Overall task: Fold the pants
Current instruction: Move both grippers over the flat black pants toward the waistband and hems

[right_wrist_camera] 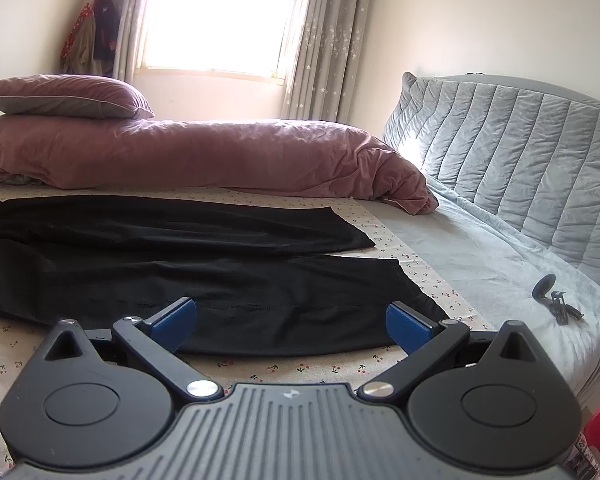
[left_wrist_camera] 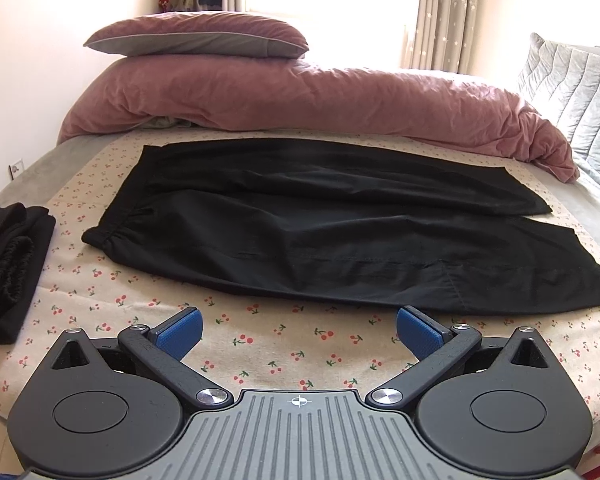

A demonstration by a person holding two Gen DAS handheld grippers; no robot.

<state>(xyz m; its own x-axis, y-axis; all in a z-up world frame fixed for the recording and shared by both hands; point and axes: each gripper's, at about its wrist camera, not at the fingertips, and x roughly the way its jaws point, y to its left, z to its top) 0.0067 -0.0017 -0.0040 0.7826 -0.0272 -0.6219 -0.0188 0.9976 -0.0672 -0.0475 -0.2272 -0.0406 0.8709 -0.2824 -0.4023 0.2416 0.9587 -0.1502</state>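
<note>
On the bed, over its cherry-print sheet, one pair of black pants lies flat, waistband left, two legs running right. One pink duvet carries one pillow behind. One folded dark garment sits left. Left tongs and right tongs both gape apart, empty.

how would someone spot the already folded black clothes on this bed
Find the bed's cherry-print sheet, where black pants lie spread flat. Left of their waistband, at the sheet's edge, sits the folded pile. It is small, thick and stacked, unlike the flat pants.
</note>
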